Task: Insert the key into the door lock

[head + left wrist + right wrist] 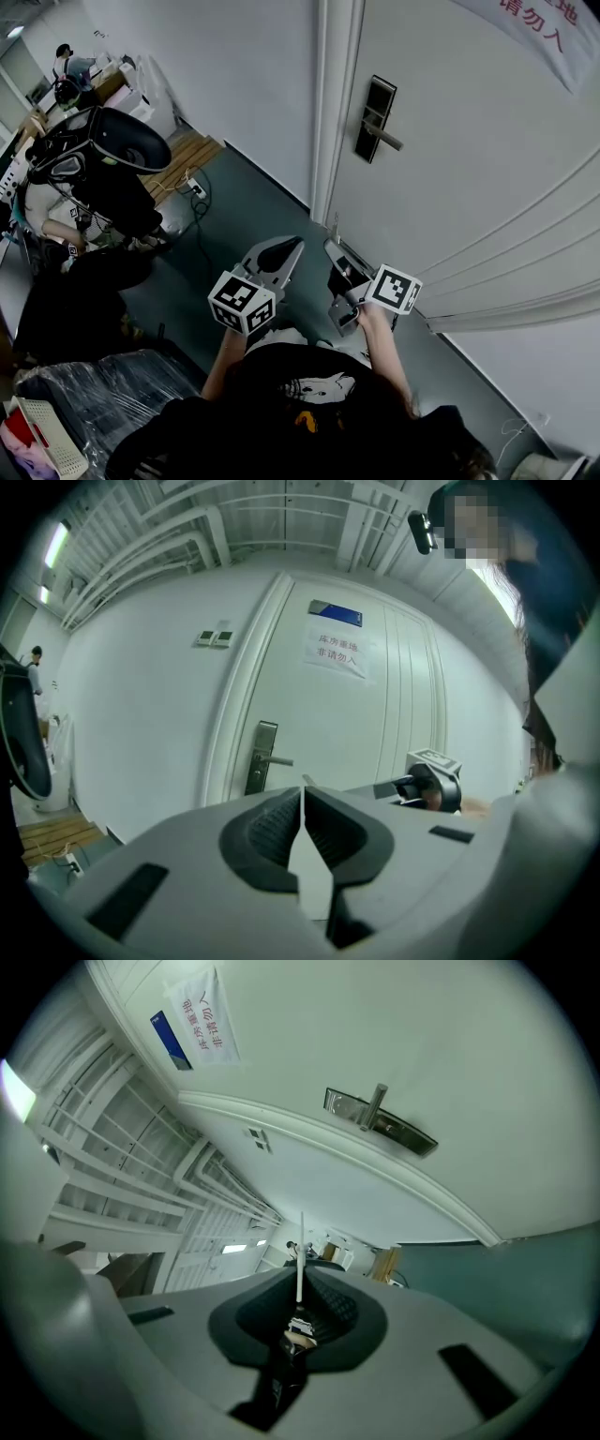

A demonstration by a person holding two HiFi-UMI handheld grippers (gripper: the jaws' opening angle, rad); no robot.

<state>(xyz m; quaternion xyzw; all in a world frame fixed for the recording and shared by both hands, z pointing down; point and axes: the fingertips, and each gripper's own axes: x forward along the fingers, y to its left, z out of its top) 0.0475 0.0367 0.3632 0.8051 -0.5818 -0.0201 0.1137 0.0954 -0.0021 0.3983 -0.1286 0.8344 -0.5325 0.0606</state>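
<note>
- Nearest, between the clenched jaws of the right gripper, the key stands edge-on with its blade pointing ahead.
- Just beside it, the left gripper is pressed closed, seemingly on nothing.
- Farther off, the door lock on the white door is well apart from the key. The keyhole is too small to make out, so find it first, then turn the blade to match and push in squarely.
</note>
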